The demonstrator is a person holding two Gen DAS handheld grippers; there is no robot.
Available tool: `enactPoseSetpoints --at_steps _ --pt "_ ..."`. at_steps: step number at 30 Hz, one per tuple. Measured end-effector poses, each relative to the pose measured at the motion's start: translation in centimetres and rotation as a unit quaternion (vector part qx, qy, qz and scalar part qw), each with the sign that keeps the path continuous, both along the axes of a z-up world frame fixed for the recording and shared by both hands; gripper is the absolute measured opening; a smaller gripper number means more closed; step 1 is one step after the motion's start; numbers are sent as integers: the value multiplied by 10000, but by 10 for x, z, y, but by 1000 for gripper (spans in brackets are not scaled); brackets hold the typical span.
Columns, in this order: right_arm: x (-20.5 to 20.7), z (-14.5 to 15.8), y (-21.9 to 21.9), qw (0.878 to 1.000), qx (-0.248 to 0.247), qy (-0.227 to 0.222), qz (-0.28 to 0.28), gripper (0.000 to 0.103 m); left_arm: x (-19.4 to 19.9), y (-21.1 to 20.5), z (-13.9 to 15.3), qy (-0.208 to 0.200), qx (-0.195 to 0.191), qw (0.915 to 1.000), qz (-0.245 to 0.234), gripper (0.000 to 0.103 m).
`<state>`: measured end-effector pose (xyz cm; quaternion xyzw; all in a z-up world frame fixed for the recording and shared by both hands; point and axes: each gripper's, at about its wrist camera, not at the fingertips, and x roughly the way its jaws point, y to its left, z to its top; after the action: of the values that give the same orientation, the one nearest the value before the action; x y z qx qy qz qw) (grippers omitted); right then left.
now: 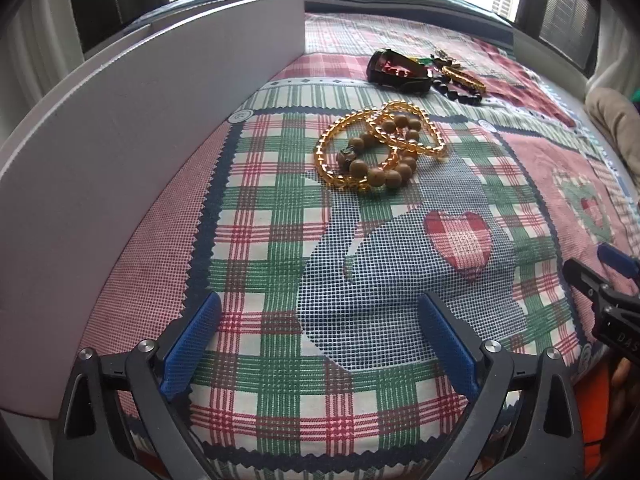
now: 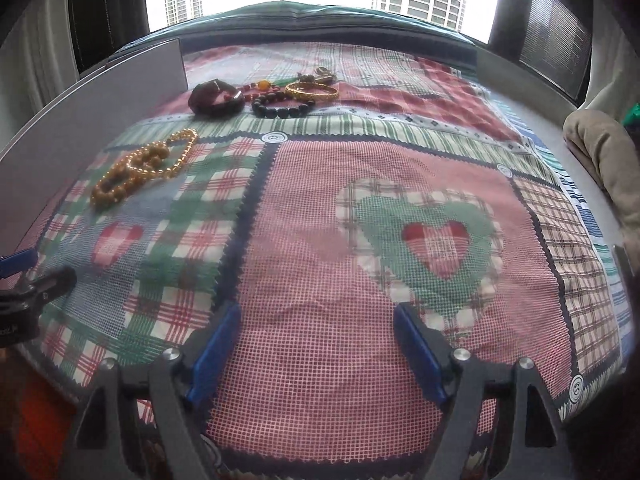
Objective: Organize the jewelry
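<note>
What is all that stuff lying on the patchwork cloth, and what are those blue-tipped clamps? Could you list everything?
amber bead bracelets: apparently two, translucent golden, nearer pile, overlapping.
wooden bead bracelet: one, brown, tangled in the same pile.
dark box: one, blackish with red inside, farther back.
black bead bracelet: one, beside the box.
gold bangle: one, behind the black beads.
red bead string: one, with an orange bead, by the box.
white board: one, upright along the cloth's left edge.
patchwork cloth: one, red, green and white with hearts.
left gripper: blue pads, open, empty.
right gripper: blue pads, open, empty.
</note>
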<state>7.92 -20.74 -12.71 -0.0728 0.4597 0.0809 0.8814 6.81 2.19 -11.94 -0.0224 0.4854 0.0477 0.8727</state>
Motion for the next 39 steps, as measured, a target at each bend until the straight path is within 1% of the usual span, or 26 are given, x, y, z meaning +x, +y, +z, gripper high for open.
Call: enactPoseSetpoints --at_steps 2,6,12,15,19,28,39 --pt "1 -1 -1 10000 49 7 -16 83 1 -1 -1 25 30 10000 34 102" --pt "4 -1 -4 9999 108 118 -4 86 3 -2 -2 76 -18 9999 101 102" --pt "6 0 -2 9995 87 298 -85 86 2 -5 -3 45 -50 9999 -109 103" --pt "5 0 -3 9995 102 256 -126 86 5 -5 -3 165 -51 9998 -89 103" --pt "2 0 -4 9997 115 169 -148 86 6 -5 -3 208 -65 9998 -37 103" --pt "-2 0 -4 9999 135 27 -58 86 5 -5 -3 186 -47 9998 -98 103" --pt "1 1 -4 9997 141 154 -93 86 4 -5 -3 133 -39 9998 -115 103"
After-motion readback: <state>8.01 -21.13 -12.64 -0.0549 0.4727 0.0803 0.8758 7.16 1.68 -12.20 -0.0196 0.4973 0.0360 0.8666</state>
